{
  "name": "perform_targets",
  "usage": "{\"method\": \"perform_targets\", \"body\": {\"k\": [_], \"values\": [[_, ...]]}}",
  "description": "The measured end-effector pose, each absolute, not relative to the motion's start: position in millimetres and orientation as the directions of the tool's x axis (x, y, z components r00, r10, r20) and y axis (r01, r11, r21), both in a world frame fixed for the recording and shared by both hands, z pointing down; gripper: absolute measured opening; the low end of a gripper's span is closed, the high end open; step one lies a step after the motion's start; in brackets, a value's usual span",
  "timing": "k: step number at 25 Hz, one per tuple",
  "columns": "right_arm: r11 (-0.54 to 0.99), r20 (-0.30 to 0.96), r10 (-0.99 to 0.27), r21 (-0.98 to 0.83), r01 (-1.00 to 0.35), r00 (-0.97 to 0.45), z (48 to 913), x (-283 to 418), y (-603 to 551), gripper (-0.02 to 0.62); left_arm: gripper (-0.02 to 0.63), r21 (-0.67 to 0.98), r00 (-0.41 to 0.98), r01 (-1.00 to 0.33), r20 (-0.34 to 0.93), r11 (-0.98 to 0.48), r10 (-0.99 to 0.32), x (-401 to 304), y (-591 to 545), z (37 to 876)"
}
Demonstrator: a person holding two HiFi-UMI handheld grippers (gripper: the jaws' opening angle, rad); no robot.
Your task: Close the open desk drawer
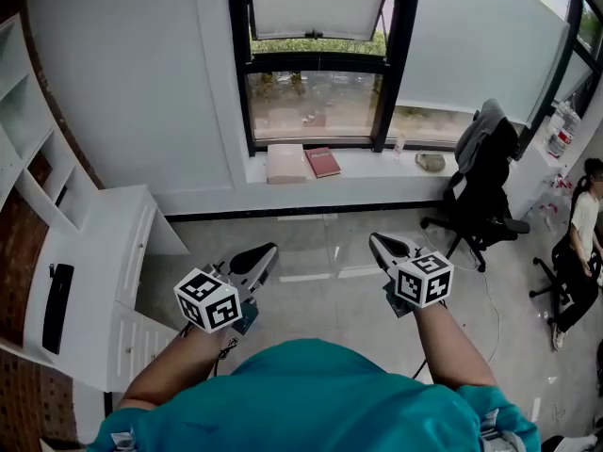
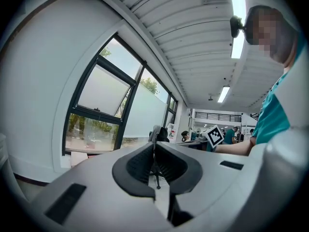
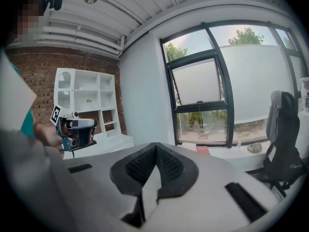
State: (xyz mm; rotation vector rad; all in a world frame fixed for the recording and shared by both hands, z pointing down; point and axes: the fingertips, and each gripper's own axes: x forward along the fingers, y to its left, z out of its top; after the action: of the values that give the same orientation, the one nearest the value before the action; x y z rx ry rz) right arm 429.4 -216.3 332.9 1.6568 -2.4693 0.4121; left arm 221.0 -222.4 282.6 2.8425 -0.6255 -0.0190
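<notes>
The white desk (image 1: pixel 94 252) stands at the left in the head view. A drawer (image 1: pixel 143 343) juts out of its lower right side, just left of my left arm. My left gripper (image 1: pixel 268 250) hangs in the air over the floor, right of the desk, and is shut on nothing (image 2: pixel 154 146). My right gripper (image 1: pixel 377 241) is held level with it further right, over bare floor, jaws also shut and empty (image 3: pixel 155 146). Neither gripper touches the desk. Both point toward the window wall.
White shelves (image 1: pixel 33 158) rise behind the desk, and a flat black item (image 1: pixel 58 304) lies on the desktop. Two books (image 1: pixel 285 163) rest on the windowsill. A black office chair (image 1: pixel 485 196) stands at the right, with a seated person (image 1: pixel 579 243) beyond it.
</notes>
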Motion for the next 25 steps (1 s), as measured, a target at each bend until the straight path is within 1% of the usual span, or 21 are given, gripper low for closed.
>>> {"method": "perform_targets", "body": {"k": [10, 25], "values": [[0.403, 0.216, -0.879, -0.143, -0.904, -0.426, 303.6, 422.8, -220.2, 0.02, 0.023, 0.238, 0.874, -0.473, 0.007, -0.848, -0.485, 198.4, -225.4, 267.9], [0.448, 0.22, -0.854, -0.146, -0.882, -0.47, 309.9, 397.4, -234.9, 0.02, 0.023, 0.254, 0.851, -0.507, -0.002, -0.824, -0.525, 178.4, -228.3, 268.9]]}}
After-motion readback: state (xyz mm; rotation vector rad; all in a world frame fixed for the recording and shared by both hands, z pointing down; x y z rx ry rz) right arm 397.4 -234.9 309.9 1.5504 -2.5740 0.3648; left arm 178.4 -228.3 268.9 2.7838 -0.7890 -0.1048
